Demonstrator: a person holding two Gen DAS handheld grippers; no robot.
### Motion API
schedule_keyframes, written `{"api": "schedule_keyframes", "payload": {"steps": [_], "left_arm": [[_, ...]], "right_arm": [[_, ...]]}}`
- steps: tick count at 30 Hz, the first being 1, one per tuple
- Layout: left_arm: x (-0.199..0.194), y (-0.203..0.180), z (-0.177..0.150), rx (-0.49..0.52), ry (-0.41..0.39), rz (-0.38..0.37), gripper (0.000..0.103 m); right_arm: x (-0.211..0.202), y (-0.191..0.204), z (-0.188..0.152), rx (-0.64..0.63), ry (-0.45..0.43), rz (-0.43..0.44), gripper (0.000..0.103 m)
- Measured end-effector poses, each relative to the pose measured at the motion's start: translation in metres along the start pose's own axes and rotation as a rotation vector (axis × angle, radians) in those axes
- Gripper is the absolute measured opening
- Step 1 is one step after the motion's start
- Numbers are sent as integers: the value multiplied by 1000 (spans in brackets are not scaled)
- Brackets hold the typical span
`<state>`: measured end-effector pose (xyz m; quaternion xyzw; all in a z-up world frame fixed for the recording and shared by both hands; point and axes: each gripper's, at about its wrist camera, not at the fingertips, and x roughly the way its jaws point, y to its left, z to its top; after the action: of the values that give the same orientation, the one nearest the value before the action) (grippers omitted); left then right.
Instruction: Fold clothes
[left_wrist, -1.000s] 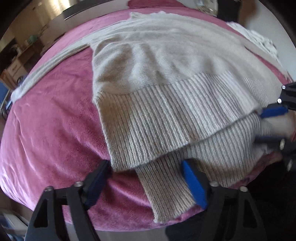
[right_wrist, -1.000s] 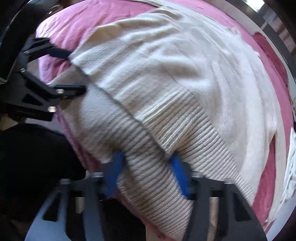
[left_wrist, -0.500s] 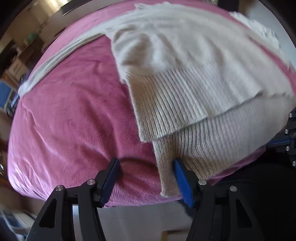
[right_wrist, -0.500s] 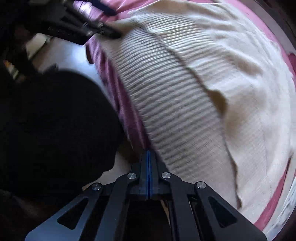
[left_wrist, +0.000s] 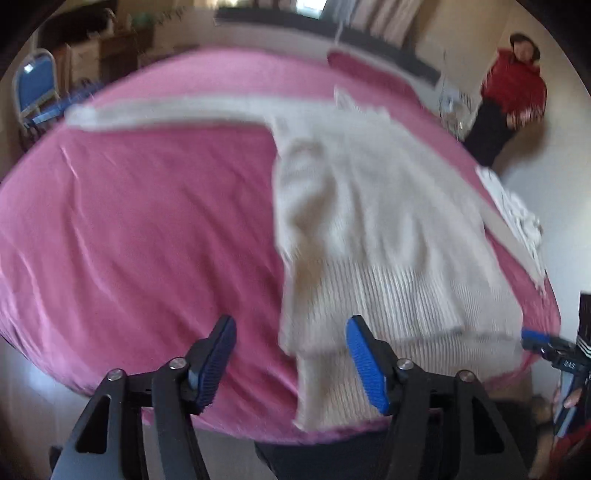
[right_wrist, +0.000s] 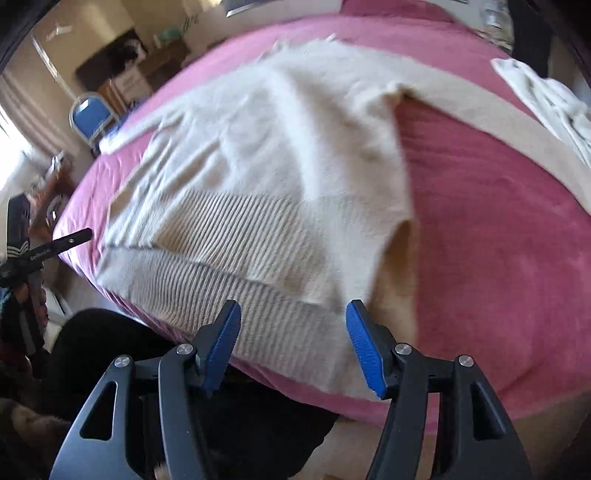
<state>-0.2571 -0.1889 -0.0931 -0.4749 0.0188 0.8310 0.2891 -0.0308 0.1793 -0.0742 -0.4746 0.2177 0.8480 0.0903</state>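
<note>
**Cream sweater lies spread on pink bed, both grippers clear of it**

A cream knit sweater (left_wrist: 369, 229) lies spread on a bed covered in a pink blanket (left_wrist: 147, 221), its ribbed hem (right_wrist: 236, 266) at the near edge and partly hanging over it, 1 sleeve (left_wrist: 166, 112) stretched out to the left and the other sleeve (right_wrist: 498, 122) running off to the right. At the hem the 2 layers sit offset, the upper one ending short of the lower. The left gripper (left_wrist: 291, 354) hovers just off the hem's left corner, its blue fingers (left_wrist: 365, 365) spread wide and gripping nothing; the right gripper (right_wrist: 293, 339) hovers over the hem's right end, its fingers (right_wrist: 221, 339) released too. A small pile of white cloth (right_wrist: 554, 99) sits at the bed's far right, a blue chair (left_wrist: 33, 85) stands beyond the bed, and a person in a red top (left_wrist: 513, 85) stands by the wall.

The knit looks soft, thick and limp, likely light to moderate in weight: it should drape and stretch rather than hold a line, and the plush blanket may drag on it. The ribbed hem corners, denser and less slippery than the body, look the surest hold; pinching both layers together would probably keep them from sliding apart. The pictures do not settle how far the folding has gone.
</note>
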Motion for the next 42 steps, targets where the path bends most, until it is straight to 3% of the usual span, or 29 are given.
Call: {"api": "schedule_keyframes", "payload": {"steps": [2, 3, 4, 7, 9, 15, 17, 18, 20, 21, 22, 24, 27, 29, 34, 38, 40, 42], "left_arm": [[8, 20, 19, -61, -2, -8, 83], [21, 31, 27, -92, 25, -18, 96], [37, 41, 36, -123, 59, -35, 103], [72, 59, 40, -202, 127, -125, 103], [83, 54, 39, -193, 130, -137, 103], [77, 23, 25, -164, 35, -235, 102], [91, 16, 36, -147, 14, -256, 92], [100, 13, 43, -140, 9, -260, 82], [115, 11, 53, -148, -7, -312, 75], [117, 11, 56, -155, -12, -351, 61], [121, 11, 58, -158, -10, -386, 33], [136, 3, 60, -140, 38, -415, 8], [141, 2, 54, -133, 74, -417, 9], [131, 15, 47, -176, 56, -426, 11], [115, 24, 34, -136, 55, -378, 17], [109, 33, 20, -179, 62, -407, 21], [112, 36, 18, -195, 69, -414, 19], [114, 38, 20, -196, 90, -409, 4]], "right_arm": [[-4, -9, 4, 28, -22, -7, 63], [-2, -9, 4, 29, -26, -4, 63], [2, -4, 6, 24, -30, -1, 63], [16, 12, 8, -5, -26, 14, 63], [15, 18, 3, -44, -15, 6, 63], [30, 32, -3, -118, 36, -1, 63], [35, 36, -4, -133, 47, -5, 63], [37, 37, -4, -136, 48, -7, 63], [40, 39, -3, -143, 49, -12, 63], [42, 40, -3, -147, 50, -14, 63], [44, 41, -3, -150, 50, -17, 63], [46, 42, -2, -153, 49, -21, 63], [48, 36, 3, -128, 38, -21, 63], [48, 35, 5, -123, 34, -22, 63], [48, 35, 5, -134, 29, -16, 63], [46, 27, 7, -117, 15, -10, 63], [43, 22, 7, -100, 1, -13, 63], [42, 18, 8, -85, -4, -20, 63]]}}
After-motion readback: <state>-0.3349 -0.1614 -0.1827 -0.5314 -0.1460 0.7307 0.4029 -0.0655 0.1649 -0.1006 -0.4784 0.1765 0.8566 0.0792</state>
